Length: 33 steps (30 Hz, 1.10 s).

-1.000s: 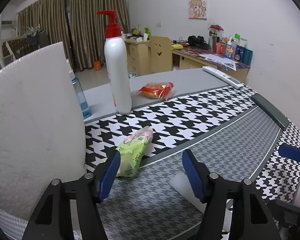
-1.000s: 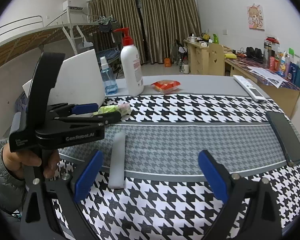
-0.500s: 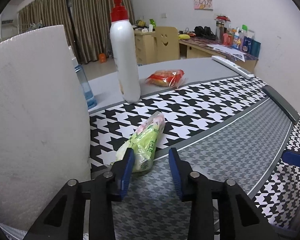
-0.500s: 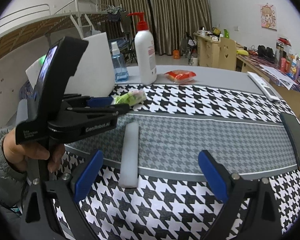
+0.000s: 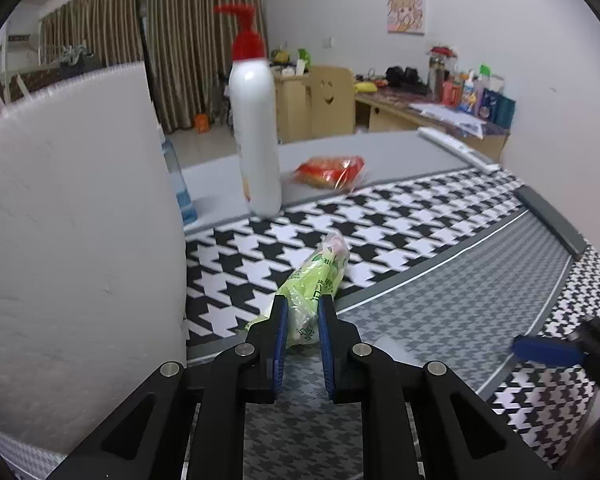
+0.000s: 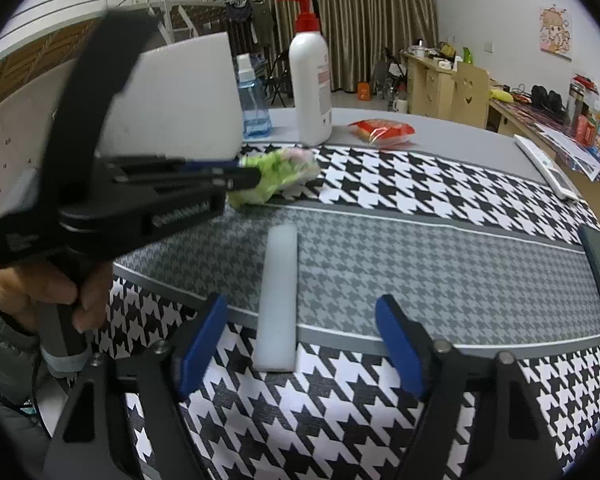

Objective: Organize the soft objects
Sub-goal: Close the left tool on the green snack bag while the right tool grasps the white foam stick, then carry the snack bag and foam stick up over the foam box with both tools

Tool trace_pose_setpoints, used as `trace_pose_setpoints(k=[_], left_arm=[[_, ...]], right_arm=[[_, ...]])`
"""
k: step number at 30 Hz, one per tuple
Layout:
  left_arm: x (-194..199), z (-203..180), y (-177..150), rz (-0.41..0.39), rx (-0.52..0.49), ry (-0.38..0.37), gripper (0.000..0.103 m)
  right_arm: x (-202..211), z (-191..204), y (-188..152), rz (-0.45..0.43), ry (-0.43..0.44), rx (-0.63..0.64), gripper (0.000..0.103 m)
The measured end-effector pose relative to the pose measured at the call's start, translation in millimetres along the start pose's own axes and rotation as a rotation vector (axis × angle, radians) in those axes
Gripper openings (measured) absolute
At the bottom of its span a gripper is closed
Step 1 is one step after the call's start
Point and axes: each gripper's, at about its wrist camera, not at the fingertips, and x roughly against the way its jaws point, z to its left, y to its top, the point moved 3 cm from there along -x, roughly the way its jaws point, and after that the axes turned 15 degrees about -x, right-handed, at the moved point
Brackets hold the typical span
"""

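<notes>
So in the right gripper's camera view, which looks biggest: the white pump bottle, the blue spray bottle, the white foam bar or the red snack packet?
1. White pump bottle
2. White foam bar, though it lies nearer the camera, so unsure
3. Blue spray bottle, partly hidden
4. Red snack packet

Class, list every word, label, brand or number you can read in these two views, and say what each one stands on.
Left gripper, white brand lettering on its side: motion-blurred, unreadable.
Green packet, dark printed characters: too small and crumpled to read.
Pump bottle, reddish label print: too small to read.
Red packet: no legible text.
</notes>
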Motion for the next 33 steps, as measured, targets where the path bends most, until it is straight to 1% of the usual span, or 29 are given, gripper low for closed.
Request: trace_pose_setpoints(k=[1,5,9,11,13,15,17,19,21,22,27,29,33], left_arm=[[3.5,-1.0,0.9,-0.012,-0.001,-0.002,0.016],[12.2,-3.9,1.1,-0.030,0.003,-0.023,0.016],[21.1,-5.9,1.5,-0.048,-0.002,-0.025,0.016],[27.0,-6.9,1.6,-0.062,-0.008,-0.020,0.016],[32.7,-6.4,1.7,-0.075,-0.006,-0.022,0.016],[36.3,-4.8,2.2,-0.082,-0.002,-0.020,0.016],[39.5,-3.6,2.0,-0.089,0.003,-0.019,0.016],[43.5,-4.5,1.5,-0.097,-0.001,-0.017,0.016],[47.3,-5.5,0.9,-0.106,-0.004,-0.016,0.016],[49.3,-5.7,0.3,-0.107,-0.004,-0.016,0.016],[56.8,-3.5,-1.1,-0.116,0.000,-0.006,0.016],[61.0,-2.3,-1.8,-0.123,0.003,0.000,0.016],[71.6,-1.9,-3.2,-0.141,0.007,0.002,0.016]], right_arm=[[-1.1,1.3,-0.6,0.005,-0.005,0.006,0.073],[-4.1,6.5,-2.0,0.023,-0.003,0.014,0.065],[-8.4,12.6,-5.1,0.036,-0.035,0.036,0.059],[-9.2,12.9,-6.0,0.043,-0.046,0.039,0.049],[-11.2,13.5,-7.6,0.058,-0.043,0.036,0.043],[-13.6,14.3,-9.0,0.070,-0.049,0.039,0.041],[-13.5,15.8,-10.2,0.069,-0.053,0.047,0.034],[-13.7,16.5,-10.2,0.069,-0.056,0.047,0.032],[-14.1,16.9,-10.7,0.064,-0.076,0.054,0.027],[-14.2,17.3,-10.8,0.068,-0.066,0.054,0.024],[-13.6,20.7,-13.1,0.060,-0.078,0.059,0.022],[-11.6,19.7,-11.6,0.057,-0.068,0.045,0.017],[1.4,21.0,-6.7,0.034,-0.048,0.029,0.017]])
